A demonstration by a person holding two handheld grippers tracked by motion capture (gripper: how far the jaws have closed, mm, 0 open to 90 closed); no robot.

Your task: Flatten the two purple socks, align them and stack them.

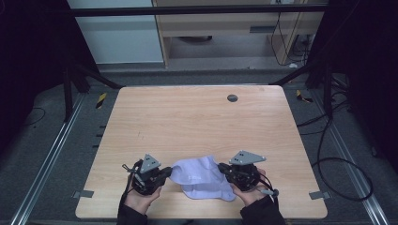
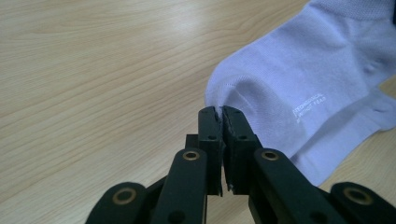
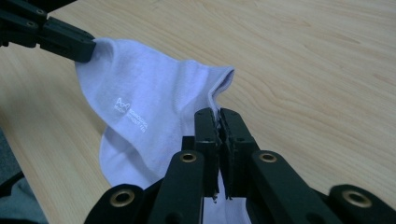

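I have a white sock [image 1: 204, 180] stretched between my two tools near the front edge of the wooden table [image 1: 197, 122], close to the person's side. In the high view the left gripper [image 1: 165, 173] sits at the sock's left end and the right gripper [image 1: 224, 169] at its right end, each held in a hand [image 1: 141, 199] coming in from below, with a grey three-cornered plate on top.

Through the left gripper view, my left gripper [image 2: 220, 114] has its jaws pressed together on a fold at the sock's [image 2: 308, 79] rounded edge; the fabric bunches up right at the tips, and small white lettering shows on the cloth beyond.

Through the right gripper view, my right gripper [image 3: 217, 116] is likewise clamped on the sock [image 3: 144, 102], pinching its edge just below a raised corner of the fabric. Farther off, at the upper left of that view, the left gripper's black jaws grip the opposite end, and the cloth sags between the two holds, with a printed logo facing the camera. The lower part of the sock lies on the table [image 3: 303, 56].
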